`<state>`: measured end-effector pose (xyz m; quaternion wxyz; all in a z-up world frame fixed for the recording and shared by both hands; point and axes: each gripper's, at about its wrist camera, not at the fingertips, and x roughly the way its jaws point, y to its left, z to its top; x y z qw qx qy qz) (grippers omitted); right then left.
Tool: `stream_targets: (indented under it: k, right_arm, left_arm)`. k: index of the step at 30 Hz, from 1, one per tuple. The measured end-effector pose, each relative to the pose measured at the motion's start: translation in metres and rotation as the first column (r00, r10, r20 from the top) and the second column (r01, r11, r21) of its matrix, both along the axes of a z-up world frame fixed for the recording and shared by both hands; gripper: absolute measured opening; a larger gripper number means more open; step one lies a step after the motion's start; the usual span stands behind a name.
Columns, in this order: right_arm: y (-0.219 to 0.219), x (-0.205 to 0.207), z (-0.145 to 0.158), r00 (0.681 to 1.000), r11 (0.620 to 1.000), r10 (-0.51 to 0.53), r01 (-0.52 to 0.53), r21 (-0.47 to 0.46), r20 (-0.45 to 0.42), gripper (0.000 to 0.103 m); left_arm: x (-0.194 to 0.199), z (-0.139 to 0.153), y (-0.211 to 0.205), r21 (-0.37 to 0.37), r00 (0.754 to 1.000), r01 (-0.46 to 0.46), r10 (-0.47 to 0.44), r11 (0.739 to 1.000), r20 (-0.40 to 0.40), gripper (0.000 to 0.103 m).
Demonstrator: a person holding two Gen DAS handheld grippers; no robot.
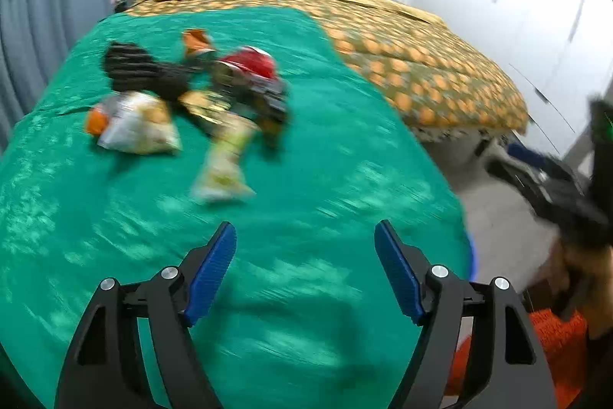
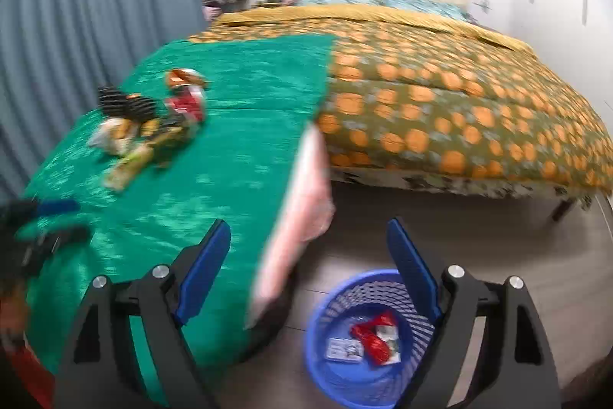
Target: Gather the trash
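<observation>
left gripper (image 1: 305,269) wide open, empty | right gripper (image 2: 308,267) wide open, empty | wrappers (image 1: 184,110) likely light, crinkly, slippery; pinch a loose edge | basket (image 2: 325,363) below

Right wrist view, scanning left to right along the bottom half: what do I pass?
The left gripper at the frame edge → green satin cover on the bed → pale pink sheet edge hanging below it → blue plastic mesh basket on the floor, with a red wrapper inside.
</observation>
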<state>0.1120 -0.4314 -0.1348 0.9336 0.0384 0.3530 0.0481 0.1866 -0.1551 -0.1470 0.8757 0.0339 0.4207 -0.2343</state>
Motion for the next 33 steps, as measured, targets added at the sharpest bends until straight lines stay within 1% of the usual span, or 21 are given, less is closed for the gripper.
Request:
stream_targets:
  k: [4, 5, 9, 12, 15, 16, 17, 18, 19, 20, 21, 24, 27, 30, 33]
  right_arm:
    - [0.034, 0.003, -0.002, 0.997, 0.997, 0.074, -0.073, 0.020, -0.012, 0.081]
    - [0.040, 0.004, -0.003, 0.996, 0.996, 0.088, -0.088, 0.013, -0.015, 0.081]
    - [0.057, 0.009, -0.005, 0.992, 0.992, 0.125, -0.125, -0.014, -0.019, 0.081]
    - [0.056, 0.013, -0.008, 0.991, 0.992, 0.127, -0.127, -0.006, -0.030, 0.081]
    - [0.054, 0.014, -0.010, 0.992, 0.992, 0.123, -0.124, -0.004, -0.037, 0.081]
    - [0.053, 0.014, -0.010, 0.992, 0.993, 0.122, -0.122, -0.003, -0.038, 0.081]
    - [0.052, 0.014, -0.010, 0.992, 0.993, 0.122, -0.122, -0.002, -0.039, 0.081]
    - [0.052, 0.013, -0.010, 0.992, 0.993, 0.121, -0.121, -0.002, -0.038, 0.081]
    - [0.051, 0.013, -0.010, 0.992, 0.993, 0.121, -0.121, -0.004, -0.037, 0.081]
    - [0.051, 0.014, -0.009, 0.992, 0.993, 0.120, -0.121, -0.005, -0.036, 0.081]
    - [0.051, 0.014, -0.008, 0.992, 0.993, 0.119, -0.119, -0.006, -0.034, 0.081]
    - [0.049, 0.013, -0.006, 0.993, 0.993, 0.116, -0.116, -0.005, -0.028, 0.081]
    - [0.048, 0.012, -0.005, 0.993, 0.994, 0.113, -0.113, -0.006, -0.025, 0.081]
    - [0.050, 0.011, -0.006, 0.993, 0.993, 0.114, -0.114, -0.013, -0.027, 0.081]
    - [0.055, 0.012, -0.009, 0.993, 0.993, 0.116, -0.116, -0.022, -0.035, 0.081]
  left_arm:
    - [0.043, 0.000, 0.013, 0.016, 0.999, 0.010, -0.010, 1.000, -0.041, 0.075]
    - [0.053, -0.003, 0.013, 0.029, 0.998, 0.026, -0.025, 0.999, -0.049, 0.075]
    - [0.085, -0.016, 0.009, 0.094, 0.998, 0.037, -0.031, 0.995, -0.061, 0.074]
    - [0.102, -0.027, 0.002, 0.141, 0.998, 0.044, -0.036, 0.989, -0.060, 0.066]
    - [0.108, -0.034, -0.004, 0.178, 0.997, 0.065, -0.056, 0.982, -0.053, 0.062]
    - [0.110, -0.036, -0.007, 0.198, 0.997, 0.074, -0.066, 0.977, -0.044, 0.058]
    - [0.113, -0.038, -0.009, 0.211, 0.997, 0.079, -0.072, 0.974, -0.039, 0.051]
    - [0.113, -0.040, -0.011, 0.222, 0.996, 0.086, -0.080, 0.971, -0.035, 0.042]
    - [0.114, -0.040, -0.012, 0.221, 0.996, 0.087, -0.082, 0.971, -0.032, 0.037]
    - [0.114, -0.040, -0.012, 0.214, 0.996, 0.084, -0.080, 0.973, -0.027, 0.022]
    - [0.114, -0.039, -0.011, 0.208, 0.997, 0.080, -0.075, 0.975, -0.028, 0.018]
    - [0.106, -0.032, -0.003, 0.179, 0.999, 0.050, -0.046, 0.983, -0.025, 0.017]
    - [0.080, -0.022, 0.013, 0.168, 1.000, 0.021, -0.018, 0.986, -0.017, 0.017]
    - [0.048, -0.015, 0.042, 0.162, 0.999, -0.029, 0.032, 0.986, -0.017, 0.017]
    - [0.030, -0.015, 0.068, 0.158, 0.995, -0.092, 0.094, 0.983, -0.009, 0.017]
